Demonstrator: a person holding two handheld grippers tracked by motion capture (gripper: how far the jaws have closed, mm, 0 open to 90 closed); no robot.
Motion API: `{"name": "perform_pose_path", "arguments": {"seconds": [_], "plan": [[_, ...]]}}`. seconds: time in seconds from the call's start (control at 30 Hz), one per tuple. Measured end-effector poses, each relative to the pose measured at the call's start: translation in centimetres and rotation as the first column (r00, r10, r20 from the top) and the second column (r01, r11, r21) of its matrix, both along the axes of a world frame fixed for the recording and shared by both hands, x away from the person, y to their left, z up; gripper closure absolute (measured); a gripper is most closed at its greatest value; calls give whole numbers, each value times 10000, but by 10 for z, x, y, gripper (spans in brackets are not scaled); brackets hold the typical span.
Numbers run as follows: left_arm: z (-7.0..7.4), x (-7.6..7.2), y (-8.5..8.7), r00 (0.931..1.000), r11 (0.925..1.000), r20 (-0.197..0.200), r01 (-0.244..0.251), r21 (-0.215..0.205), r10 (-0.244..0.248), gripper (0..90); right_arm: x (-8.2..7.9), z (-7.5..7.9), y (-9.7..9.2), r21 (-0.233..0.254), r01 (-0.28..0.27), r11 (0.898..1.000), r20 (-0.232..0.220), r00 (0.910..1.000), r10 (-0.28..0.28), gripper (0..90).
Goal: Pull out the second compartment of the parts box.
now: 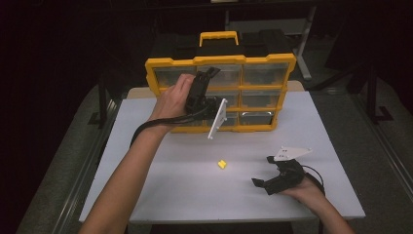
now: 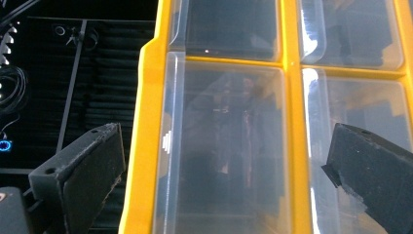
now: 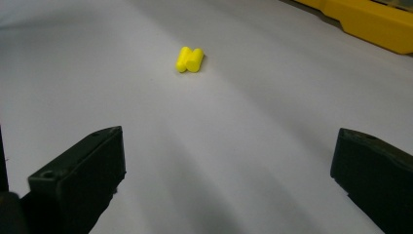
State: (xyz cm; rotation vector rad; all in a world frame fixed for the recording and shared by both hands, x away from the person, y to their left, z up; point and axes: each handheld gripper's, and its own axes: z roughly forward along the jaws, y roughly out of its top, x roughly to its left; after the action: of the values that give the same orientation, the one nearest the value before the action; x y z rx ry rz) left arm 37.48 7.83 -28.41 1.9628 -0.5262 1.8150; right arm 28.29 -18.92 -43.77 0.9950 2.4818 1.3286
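Left tongs [image 1: 210, 73] spread at organizer's clear drawer [image 2: 224, 146]; right tongs [image 1: 261, 174] spread, yellow piece [image 3: 190, 59] straight ahead.

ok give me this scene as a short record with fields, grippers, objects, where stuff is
left gripper: raised at the organizer's front, jaws open, holding nothing
right gripper: low over the table, jaws open, aimed at the yellow piece
organizer: yellow, clear drawers, upright at the table's far edge
yellow piece: small, lying on the table, untouched
table: white top
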Motion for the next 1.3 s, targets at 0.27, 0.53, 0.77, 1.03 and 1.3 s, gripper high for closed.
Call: {"name": "perform_pose_path", "arguments": {"seconds": [0.27, 0.53, 0.77, 1.03, 1.3], "plan": [[10, 4, -1, 10000, 10000, 94, -20, 23, 20, 7, 0, 0, 0, 10, 4, 10000, 5, 10000, -4, 0], [18, 8, -1, 9997, 9999, 212, -91, 48, 90, 7, 0, 0, -1, 14, -7, 10000, 21, 10000, 7, 0], [20, 9, -1, 9995, 9998, 282, -136, 108, 133, 51, 0, 0, -1, 29, 15, 10000, 30, 10000, -15, 0], [21, 9, -3, 9988, 9995, 412, -281, 134, 275, 121, 0, 1, -1, 33, 42, 10000, 20, 10000, -42, 0], [22, 9, -3, 9979, 9990, 543, -373, 244, 359, 264, 0, 1, -1, 41, 33, 10000, 37, 10000, -33, 0]]}}
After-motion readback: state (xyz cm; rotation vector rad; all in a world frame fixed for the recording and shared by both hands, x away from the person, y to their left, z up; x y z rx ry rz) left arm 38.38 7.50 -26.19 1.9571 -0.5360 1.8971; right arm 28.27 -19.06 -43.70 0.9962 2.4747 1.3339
